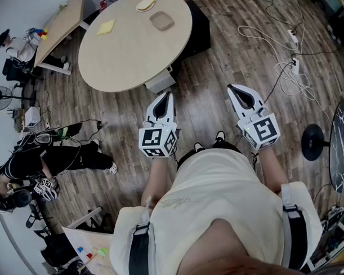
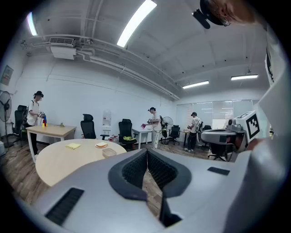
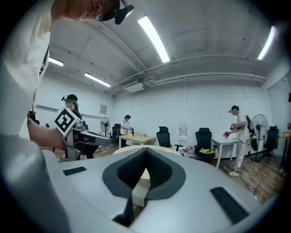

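Cream shirt (image 1: 219,200) nearest, with 2 empty grippers held out over the floor.

Under everything spread the wood-plank floor (image 1: 225,53), filling most of the head view, and on it, far and left, stood the pale round table (image 1: 130,56). Near of it the left gripper (image 1: 169,95) and the right gripper (image 1: 230,87) pointed away from the person, side by side, well apart and touching nothing. In each gripper view the jaws were pressed together at the tips with nothing between them. Just beyond the left gripper's tips a white box (image 1: 159,81) sat at the table's foot. White cables (image 1: 282,68) trailed over the floor at far right. On the tabletop's far side lay 3 small things: a clear tub (image 1: 161,20), a yellow pad (image 1: 105,27) and a sandwich (image 1: 146,4).
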Motion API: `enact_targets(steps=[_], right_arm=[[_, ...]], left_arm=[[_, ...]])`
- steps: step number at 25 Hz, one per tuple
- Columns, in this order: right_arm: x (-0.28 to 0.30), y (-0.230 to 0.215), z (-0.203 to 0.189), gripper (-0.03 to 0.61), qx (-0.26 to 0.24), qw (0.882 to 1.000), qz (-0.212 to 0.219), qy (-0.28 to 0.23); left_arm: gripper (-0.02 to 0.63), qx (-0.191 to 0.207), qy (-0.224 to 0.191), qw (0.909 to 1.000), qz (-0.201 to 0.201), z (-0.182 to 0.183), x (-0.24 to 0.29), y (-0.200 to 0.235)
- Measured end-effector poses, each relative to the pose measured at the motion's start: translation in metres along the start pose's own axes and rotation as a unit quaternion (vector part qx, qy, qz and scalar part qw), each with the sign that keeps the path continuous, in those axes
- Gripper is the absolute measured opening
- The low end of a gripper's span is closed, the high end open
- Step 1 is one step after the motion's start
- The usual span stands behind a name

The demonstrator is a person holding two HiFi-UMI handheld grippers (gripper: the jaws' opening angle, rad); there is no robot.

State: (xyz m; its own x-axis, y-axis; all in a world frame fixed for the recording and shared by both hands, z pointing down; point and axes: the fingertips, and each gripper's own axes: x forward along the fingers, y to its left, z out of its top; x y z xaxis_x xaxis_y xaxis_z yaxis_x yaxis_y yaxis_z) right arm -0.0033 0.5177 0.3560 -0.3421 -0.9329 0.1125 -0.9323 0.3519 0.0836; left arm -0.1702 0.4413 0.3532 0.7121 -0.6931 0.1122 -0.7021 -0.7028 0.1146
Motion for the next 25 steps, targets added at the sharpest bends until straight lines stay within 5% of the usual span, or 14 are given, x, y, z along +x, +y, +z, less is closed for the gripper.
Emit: enact_targets(steps=[20,25], right_arm=[[0.010,-0.035,-0.017,0.008,0.018,1.000,-0.011,0.003],[0.013,-0.055,-0.022,0.008,0.022,1.000,-0.009,0.001]], left_arm=[[0.025,0.005,-0.002,1.0000,0.002,-0.006,0.027,-0.005],[0.097,0.007,-0.001,0.9999,0.010,-0.004,0.045,-0.007]])
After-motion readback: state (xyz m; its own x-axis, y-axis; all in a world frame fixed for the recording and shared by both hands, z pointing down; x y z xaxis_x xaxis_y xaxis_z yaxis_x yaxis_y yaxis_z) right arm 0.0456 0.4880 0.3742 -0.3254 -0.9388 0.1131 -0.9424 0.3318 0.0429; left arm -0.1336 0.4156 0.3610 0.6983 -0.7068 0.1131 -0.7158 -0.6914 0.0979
